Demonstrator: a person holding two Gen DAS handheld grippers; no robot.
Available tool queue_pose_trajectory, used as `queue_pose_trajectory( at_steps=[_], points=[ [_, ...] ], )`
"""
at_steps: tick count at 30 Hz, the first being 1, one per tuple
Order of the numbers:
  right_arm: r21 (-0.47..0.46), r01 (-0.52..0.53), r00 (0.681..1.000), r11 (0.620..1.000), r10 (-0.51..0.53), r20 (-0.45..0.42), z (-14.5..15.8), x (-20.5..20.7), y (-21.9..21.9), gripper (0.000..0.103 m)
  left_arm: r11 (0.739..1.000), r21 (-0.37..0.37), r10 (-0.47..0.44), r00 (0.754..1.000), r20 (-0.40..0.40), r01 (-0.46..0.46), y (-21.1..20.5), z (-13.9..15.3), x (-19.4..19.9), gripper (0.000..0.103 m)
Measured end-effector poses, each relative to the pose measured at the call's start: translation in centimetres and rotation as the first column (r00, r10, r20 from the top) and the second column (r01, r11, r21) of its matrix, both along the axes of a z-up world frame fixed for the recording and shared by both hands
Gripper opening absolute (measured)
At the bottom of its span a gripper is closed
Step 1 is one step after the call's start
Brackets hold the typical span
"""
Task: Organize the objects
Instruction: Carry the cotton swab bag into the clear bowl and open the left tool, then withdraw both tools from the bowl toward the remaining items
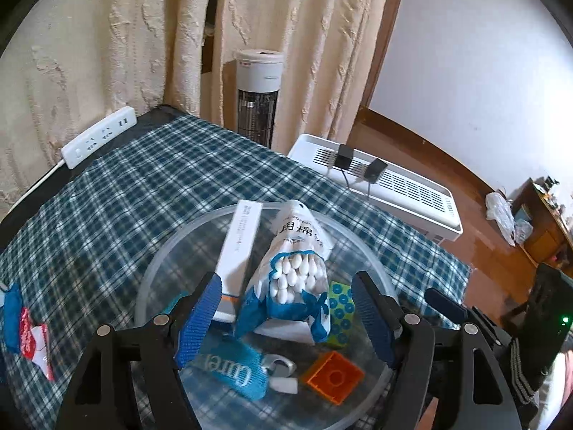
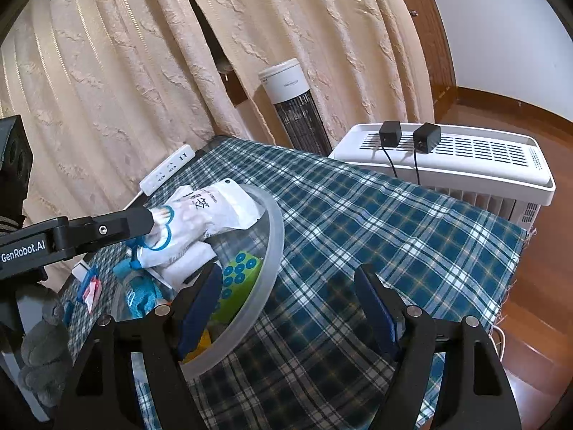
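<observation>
Cotton swab bag (image 1: 297, 272) lay in the clear bowl (image 1: 361, 247), at twelve o'clock from the left hand-held gripper (image 1: 286, 319), jaws apart. Light, crinkly, slippery; best pinched mid-body. Right hand-held gripper (image 2: 286, 308): apart, empty.

Blue-green plaid cloth (image 1: 136, 193); orange block (image 1: 333, 376); green block, blue dots (image 1: 342, 313); cream curtain (image 1: 143, 36).

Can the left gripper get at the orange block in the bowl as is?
Probably yes. The orange block lies uncovered on the bowl floor, beside the cotton swab bag, and the left gripper hangs open right above the bowl with nothing over the block.
</observation>
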State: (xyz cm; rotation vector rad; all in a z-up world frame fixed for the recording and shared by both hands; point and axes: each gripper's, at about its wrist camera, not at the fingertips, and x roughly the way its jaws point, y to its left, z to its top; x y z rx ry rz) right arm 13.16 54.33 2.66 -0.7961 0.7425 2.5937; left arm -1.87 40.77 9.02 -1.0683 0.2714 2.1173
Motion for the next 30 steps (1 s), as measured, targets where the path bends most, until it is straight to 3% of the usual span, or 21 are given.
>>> queue_pose_trajectory(
  at_steps=[5,14,30],
  points=[
    [0.008,-0.010,1.000,1.000,0.010,-0.001,0.3,-0.2,-0.5,0.077,0.999,-0.021,0.044,0.998,-0.049,-0.045,-1.4,0.2,0.0,0.089],
    [0.025,-0.025,1.000,0.999,0.025,-0.007,1.0,-0.4,-1.7,0.077,0.992,-0.043,0.117,0.987,-0.108,-0.122,-3.9,0.3,-0.3,0.095],
    [0.066,-0.074,0.997,0.995,0.076,-0.027,2.8,-1.9,-5.1,0.077,0.973,-0.044,0.215,0.961,-0.177,-0.226,-9.4,0.4,-0.4,0.099]
  ],
)
